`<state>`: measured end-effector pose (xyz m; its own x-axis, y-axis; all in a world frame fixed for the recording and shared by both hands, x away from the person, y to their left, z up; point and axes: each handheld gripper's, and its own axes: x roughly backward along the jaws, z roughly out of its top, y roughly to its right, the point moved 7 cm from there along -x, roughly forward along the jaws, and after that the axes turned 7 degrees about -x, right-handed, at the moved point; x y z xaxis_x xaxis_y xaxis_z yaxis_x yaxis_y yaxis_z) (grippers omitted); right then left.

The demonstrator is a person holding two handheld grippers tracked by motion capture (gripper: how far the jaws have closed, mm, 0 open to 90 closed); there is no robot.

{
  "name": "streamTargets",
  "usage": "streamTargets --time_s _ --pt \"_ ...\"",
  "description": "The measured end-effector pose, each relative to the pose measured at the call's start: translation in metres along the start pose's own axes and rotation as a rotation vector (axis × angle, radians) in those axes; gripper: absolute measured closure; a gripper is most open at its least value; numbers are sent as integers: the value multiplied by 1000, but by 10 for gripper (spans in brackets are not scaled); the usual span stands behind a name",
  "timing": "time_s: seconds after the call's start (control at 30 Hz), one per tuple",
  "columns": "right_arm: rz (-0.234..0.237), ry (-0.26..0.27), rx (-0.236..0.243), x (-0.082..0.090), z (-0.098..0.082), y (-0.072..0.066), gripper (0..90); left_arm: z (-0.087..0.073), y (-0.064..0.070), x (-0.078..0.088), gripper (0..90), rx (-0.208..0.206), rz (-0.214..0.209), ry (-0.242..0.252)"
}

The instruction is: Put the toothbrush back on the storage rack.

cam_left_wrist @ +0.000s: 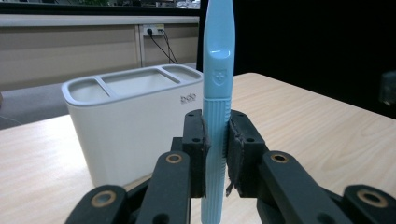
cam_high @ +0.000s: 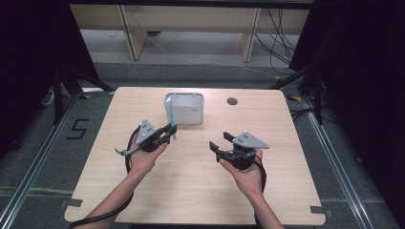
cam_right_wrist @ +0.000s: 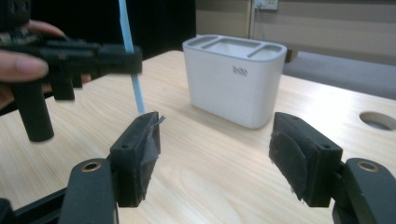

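A light blue toothbrush (cam_left_wrist: 216,93) stands upright between the pads of my left gripper (cam_left_wrist: 216,144), which is shut on its ribbed handle. From above, the left gripper (cam_high: 169,130) holds the toothbrush (cam_high: 171,119) just in front of a white holder with several compartments (cam_high: 185,109). The holder (cam_left_wrist: 126,126) sits close behind the toothbrush in the left gripper view. My right gripper (cam_high: 218,141) is at mid table, right of the left one, open with nothing between its pads. In the right gripper view, its jaws (cam_right_wrist: 215,158) stand wide apart, facing the holder (cam_right_wrist: 233,79) and the toothbrush (cam_right_wrist: 130,60).
A round cable hole (cam_high: 232,101) lies in the wooden table (cam_high: 191,191) to the right of the holder. Dark curtains flank the table on both sides. Bare tabletop stretches between the grippers and toward the front edge.
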<state>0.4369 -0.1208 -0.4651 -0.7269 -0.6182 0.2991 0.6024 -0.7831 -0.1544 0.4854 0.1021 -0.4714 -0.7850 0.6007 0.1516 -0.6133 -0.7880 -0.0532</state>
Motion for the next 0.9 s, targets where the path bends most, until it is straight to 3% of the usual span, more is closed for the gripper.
streamTargets --time_s 0.03,0.23,0.27,0.33,0.47,0.7,0.73,0.8,0.87,0.9 --pt "1 -9 -26 2 -3 -1 340 1 -2 -1 783 1 4 3" --pt "-15 -30 -4 9 -16 8 338 10 -13 -4 783 -10 25 19" --pt "-35 -34 6 10 -19 11 338 11 -15 -5 783 -11 28 21" --pt "-28 -51 -16 12 -25 11 338 13 -18 -7 782 -13 35 27" --pt "-55 -69 -13 17 -34 15 337 17 -23 -11 783 -15 45 33" --pt "-78 -42 2 24 -40 23 338 24 -29 -15 783 -22 57 44" --pt "-97 -35 -18 26 -40 24 338 25 -30 -15 783 -22 58 48" --pt "-97 -23 11 28 -40 28 339 27 -32 -16 783 -28 62 50" --pt "-104 -35 -15 30 -44 29 339 30 -34 -18 783 -33 67 53" --pt "-113 -28 12 31 -44 32 339 31 -35 -18 783 -31 69 57"
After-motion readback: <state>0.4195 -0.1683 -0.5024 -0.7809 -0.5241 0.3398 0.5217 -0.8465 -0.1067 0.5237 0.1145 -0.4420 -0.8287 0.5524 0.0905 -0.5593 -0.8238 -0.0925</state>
